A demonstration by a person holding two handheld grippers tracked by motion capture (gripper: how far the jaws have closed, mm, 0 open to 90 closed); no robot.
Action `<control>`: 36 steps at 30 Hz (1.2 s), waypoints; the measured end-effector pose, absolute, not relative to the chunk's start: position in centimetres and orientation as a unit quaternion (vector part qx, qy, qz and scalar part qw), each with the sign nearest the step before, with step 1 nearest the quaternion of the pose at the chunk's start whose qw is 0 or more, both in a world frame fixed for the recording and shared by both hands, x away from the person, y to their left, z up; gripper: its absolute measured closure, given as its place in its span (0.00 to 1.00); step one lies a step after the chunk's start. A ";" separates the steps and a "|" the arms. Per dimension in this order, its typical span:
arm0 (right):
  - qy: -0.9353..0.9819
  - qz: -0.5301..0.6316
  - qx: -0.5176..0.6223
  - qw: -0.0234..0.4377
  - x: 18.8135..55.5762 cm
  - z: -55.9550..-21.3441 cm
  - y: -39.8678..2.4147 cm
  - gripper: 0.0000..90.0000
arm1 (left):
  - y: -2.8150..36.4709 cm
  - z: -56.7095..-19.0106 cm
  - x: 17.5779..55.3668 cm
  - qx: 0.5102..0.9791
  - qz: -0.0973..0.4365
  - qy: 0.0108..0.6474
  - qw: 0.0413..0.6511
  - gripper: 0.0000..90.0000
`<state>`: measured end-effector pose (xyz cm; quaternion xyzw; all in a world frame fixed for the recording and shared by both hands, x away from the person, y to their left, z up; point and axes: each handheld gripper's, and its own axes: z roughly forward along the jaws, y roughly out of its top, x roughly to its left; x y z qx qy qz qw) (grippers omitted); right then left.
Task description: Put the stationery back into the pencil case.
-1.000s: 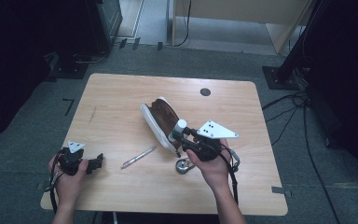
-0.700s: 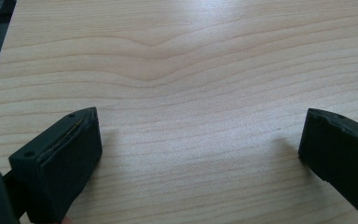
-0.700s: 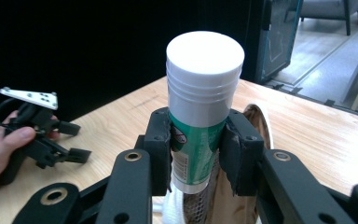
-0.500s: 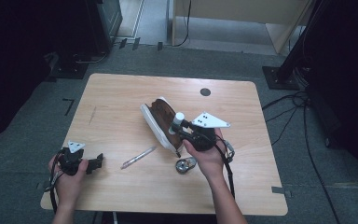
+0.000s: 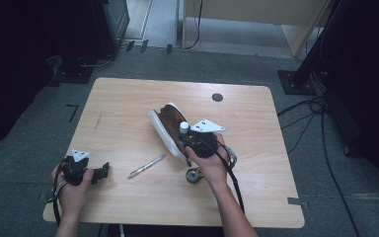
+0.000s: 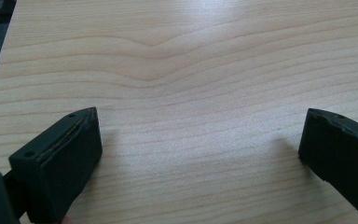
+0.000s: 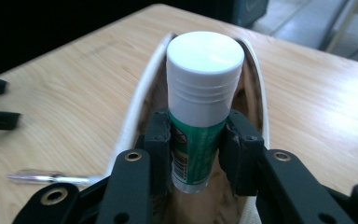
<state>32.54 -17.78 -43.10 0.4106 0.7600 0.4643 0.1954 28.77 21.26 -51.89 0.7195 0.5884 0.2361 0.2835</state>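
R gripper (image 7: 198, 140) is clamped on the green glue stick (image 7: 200, 107), white cap up, and has come down toward the table's near edge since a sec ago, now right over the open brown pencil case (image 5: 170, 123) at table centre. Looks set to drop it in. Case interior: can't tell contents. L gripper (image 6: 196, 154), jaws apart w/ nothing between, idles at near-left corner. Pen (image 5: 146, 166) and tape roll (image 5: 193, 175) lie outside.

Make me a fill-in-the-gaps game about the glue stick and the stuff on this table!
1. The right gripper is shut on a glue stick with a ____ cap.
2. The glue stick is over the open brown ____.
3. The pen lies on the ____.
4. The left gripper's jaws are ____.

Missing words: white; pouch; table; open
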 end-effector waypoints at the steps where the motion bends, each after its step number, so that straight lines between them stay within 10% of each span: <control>1: 0.760 0.460 0.415 0.194 32.7 -43.3 -17.7 0.73 | 21.3 -51.9 28.8 0.720 0.236 0.588 0.284 0.00; 36: 0.803 0.365 0.436 0.180 33.5 -46.4 -15.9 0.73 | 21.3 -51.9 28.8 0.720 0.236 0.587 0.284 0.00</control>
